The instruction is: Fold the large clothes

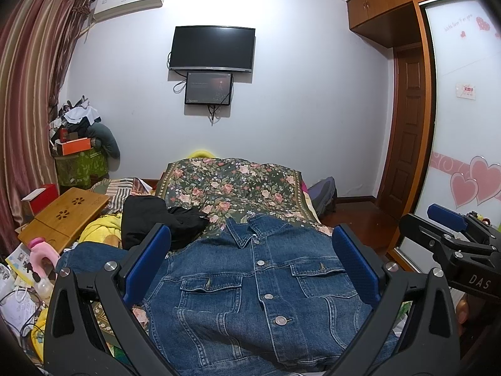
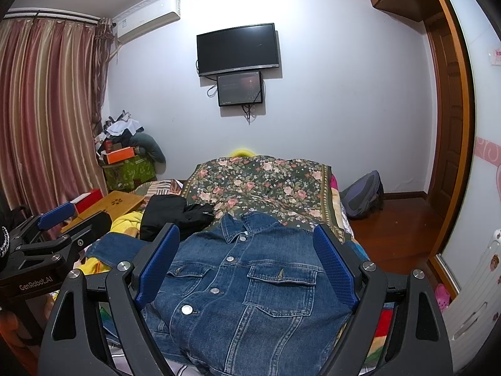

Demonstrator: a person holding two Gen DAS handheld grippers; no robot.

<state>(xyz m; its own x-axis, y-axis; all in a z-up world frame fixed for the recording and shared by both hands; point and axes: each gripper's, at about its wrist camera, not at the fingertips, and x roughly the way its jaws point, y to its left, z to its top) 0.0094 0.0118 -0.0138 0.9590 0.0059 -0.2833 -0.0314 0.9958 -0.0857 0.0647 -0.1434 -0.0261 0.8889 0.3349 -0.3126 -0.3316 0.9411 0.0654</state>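
1. A denim jacket (image 1: 260, 285) is laid front side up on the bed, buttoned, with its collar pointed toward the far wall.
2. The jacket is used as the landmark for all positions below.
3. The left gripper (image 1: 250, 263) is held above the near part of the jacket. Its jaws are spread wide, and nothing is clamped between the blue pads (image 1: 147, 263).
4. The right gripper (image 2: 247, 263) is held just beside the left one, also above the jacket. Its jaws are likewise spread wide, and no cloth is pinched.
5. One sleeve (image 1: 90, 258) is seen stretched out to the left of the jacket body.
6. A floral quilt (image 1: 231, 181) is spread beyond the collar, reaching toward the far wall.
7. A black garment (image 1: 156, 219) is bunched beyond the jacket's left shoulder, just beside the collar.
8. A wooden lap tray (image 1: 62, 216) is placed farther left of the jacket, past the black garment.
9. A backpack (image 2: 363, 197) is set on the floor to the right of the jacket, against the far wall.
10. A television (image 1: 213, 48) is mounted on the wall straight beyond the jacket, with a smaller screen (image 1: 208, 89) fixed beneath it.
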